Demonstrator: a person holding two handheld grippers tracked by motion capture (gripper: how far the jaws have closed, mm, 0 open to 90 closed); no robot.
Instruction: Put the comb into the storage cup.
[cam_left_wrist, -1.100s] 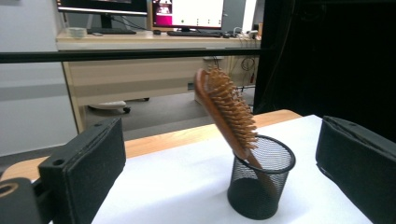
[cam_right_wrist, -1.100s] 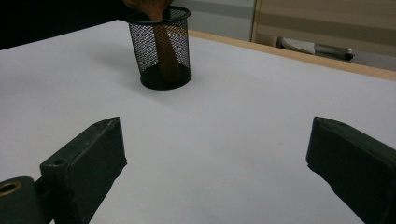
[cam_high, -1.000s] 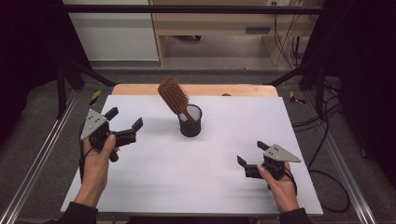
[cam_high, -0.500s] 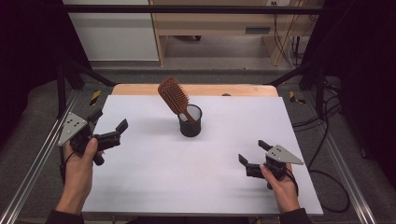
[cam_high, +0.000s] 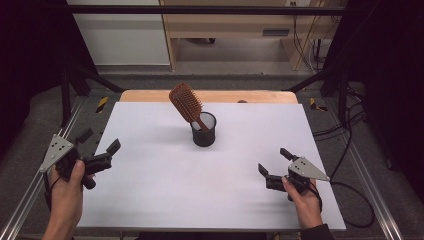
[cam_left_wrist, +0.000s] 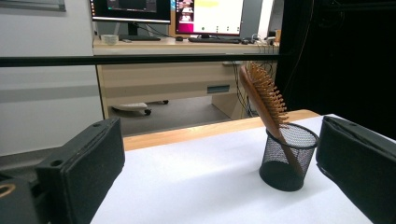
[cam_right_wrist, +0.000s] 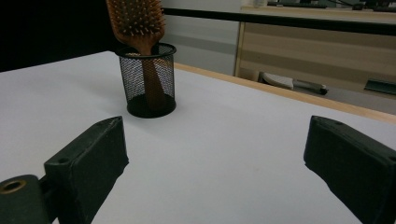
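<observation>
A brown wooden hairbrush (cam_high: 186, 103) (cam_left_wrist: 264, 93) (cam_right_wrist: 137, 21) stands handle-down in a black mesh cup (cam_high: 203, 130) (cam_left_wrist: 287, 156) (cam_right_wrist: 150, 79), leaning toward the far left, bristle head up. My left gripper (cam_high: 99, 143) is held open at the table's left edge, well apart from the cup, with nothing between its jaws. My right gripper (cam_high: 274, 161) stands open near the front right, also holding nothing.
The cup sits on a white table (cam_high: 150, 190) with a wooden strip (cam_high: 150, 95) along its far edge. Metal rails (cam_high: 30, 195) run along both sides, and cables (cam_high: 350, 150) lie on the floor at the right. A desk with monitors (cam_left_wrist: 205, 14) stands beyond.
My left gripper has drawn back leftward and toward the front, from beside the cup to the table's left edge. The right gripper has barely moved. The brush and cup stay put.
</observation>
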